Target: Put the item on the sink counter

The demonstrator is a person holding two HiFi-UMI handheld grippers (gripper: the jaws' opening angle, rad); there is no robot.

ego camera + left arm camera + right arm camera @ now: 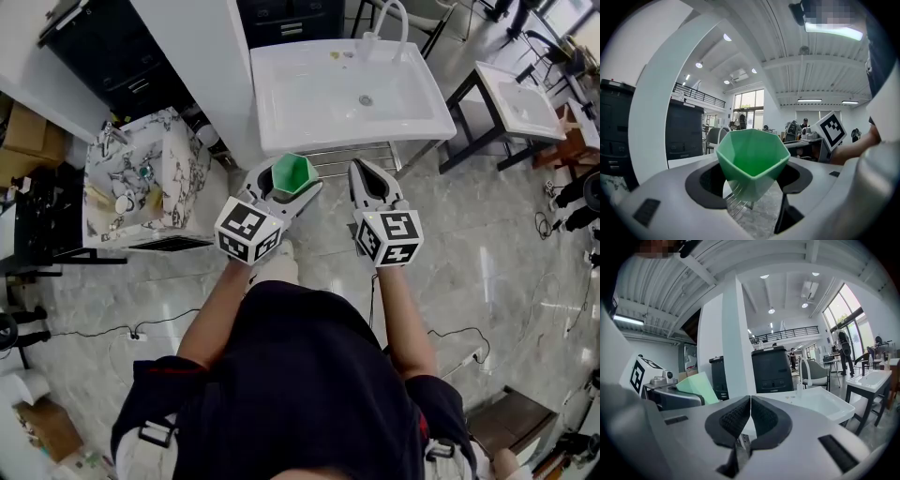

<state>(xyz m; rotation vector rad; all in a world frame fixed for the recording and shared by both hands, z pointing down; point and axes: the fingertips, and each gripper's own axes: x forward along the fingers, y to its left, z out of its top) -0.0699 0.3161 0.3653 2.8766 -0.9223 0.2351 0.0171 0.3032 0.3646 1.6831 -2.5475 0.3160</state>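
Left hand-held gripper [753, 183] clamps green cup [752, 157] near sink [281, 103].

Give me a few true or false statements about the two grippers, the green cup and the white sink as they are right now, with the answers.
1. The left gripper is closed on the green cup. True.
2. The right gripper is wide open. False: its fingers are together with nothing between them.
3. The green cup already sits in the white sink. False: it is held in the air in front of the sink, over the floor.
4. A faucet stands at the sink's far edge. True.
5. The right gripper carries a second cup. False: it holds nothing.
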